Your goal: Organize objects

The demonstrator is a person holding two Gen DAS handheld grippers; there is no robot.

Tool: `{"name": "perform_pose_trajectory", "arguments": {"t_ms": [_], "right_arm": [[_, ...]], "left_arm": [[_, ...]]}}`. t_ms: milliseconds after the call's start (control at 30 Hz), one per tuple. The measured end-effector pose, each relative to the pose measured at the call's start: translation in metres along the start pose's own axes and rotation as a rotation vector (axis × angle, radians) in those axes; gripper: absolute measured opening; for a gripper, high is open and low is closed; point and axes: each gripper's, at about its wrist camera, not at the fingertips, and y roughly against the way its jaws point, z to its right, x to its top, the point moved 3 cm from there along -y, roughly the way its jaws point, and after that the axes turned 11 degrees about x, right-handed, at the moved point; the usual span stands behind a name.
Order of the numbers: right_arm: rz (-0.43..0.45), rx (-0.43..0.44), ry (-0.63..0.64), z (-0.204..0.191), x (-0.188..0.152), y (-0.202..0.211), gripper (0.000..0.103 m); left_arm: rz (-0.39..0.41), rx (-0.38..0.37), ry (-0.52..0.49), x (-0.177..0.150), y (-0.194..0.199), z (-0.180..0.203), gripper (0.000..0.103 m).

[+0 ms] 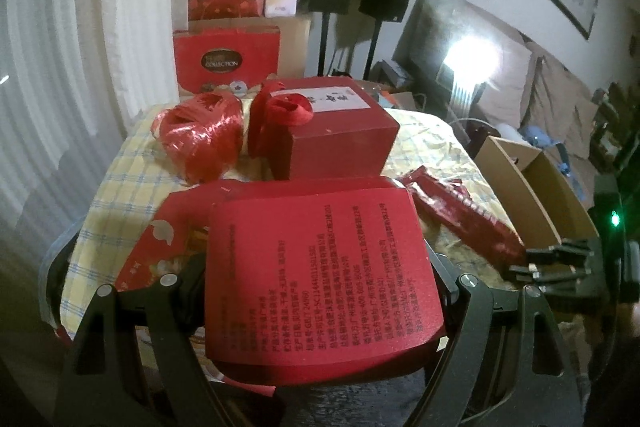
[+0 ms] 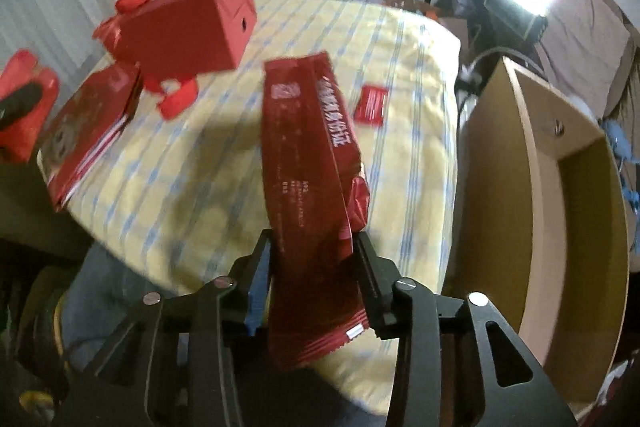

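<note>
left wrist view: the left gripper grasps a red box with printed text on its upper face, its jaws set wide against the box's two sides, above the near edge of a table under a yellow checked cloth. beyond it on the cloth stand a dark red gift box with a white label and a red ribbon bow, and to its left a ball of shiny red ribbon. a flat red packet with a pale flower print lies partly under the held box. at the right edge the right gripper appears, with a long red foil pouch reaching out from it over the cloth.

right wrist view: the right gripper clamps the red foil pouch near its lower end, the pads pressing on both sides; the pouch stands up and away from the jaws, above the cloth. a small red card lies on the cloth beyond it. an open cardboard box stands just beside the table on the right. the view is blurred.
</note>
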Motion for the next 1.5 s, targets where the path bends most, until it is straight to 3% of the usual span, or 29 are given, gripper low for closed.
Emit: {"name": "perform_pose_trajectory", "arguments": {"t_ms": [167, 300, 433, 533, 700, 867, 1067, 1333, 1500], "right_arm": [[0.011, -0.002, -0.019, 0.002, -0.013, 0.005, 0.055], [0.086, -0.018, -0.018, 0.001, -0.001, 0.023, 0.068], [0.089, -0.045, 0.062, -0.012, 0.021, 0.02, 0.08], [0.062, -0.057, 0.129, -0.021, 0.038, 0.0, 0.082], [-0.093, -0.018, 0.173, -0.021, 0.053, -0.054, 0.082], [-0.111, -0.018, 0.165, -0.017, 0.056, -0.065, 0.082], [-0.056, 0.021, 0.1, -0.008, 0.047, -0.062, 0.076], [0.006, 0.022, 0.074, -0.025, 0.036, -0.05, 0.037], [0.088, 0.054, 0.018, -0.021, 0.038, -0.025, 0.03]], "left_arm": [[-0.013, -0.009, -0.008, -0.004, -0.003, 0.005, 0.081], [-0.025, -0.003, -0.005, -0.005, -0.007, 0.003, 0.081], [-0.037, 0.002, 0.009, -0.007, -0.013, -0.002, 0.081], [-0.046, 0.005, 0.014, -0.008, -0.018, -0.005, 0.081], [-0.067, 0.013, 0.02, -0.01, -0.028, -0.01, 0.081], [-0.076, 0.028, 0.034, -0.012, -0.036, -0.018, 0.081], [-0.102, 0.024, 0.054, -0.012, -0.044, -0.022, 0.081], [-0.101, 0.028, 0.049, -0.011, -0.039, -0.018, 0.081], [-0.093, 0.038, 0.067, -0.008, -0.028, -0.022, 0.081]]}}
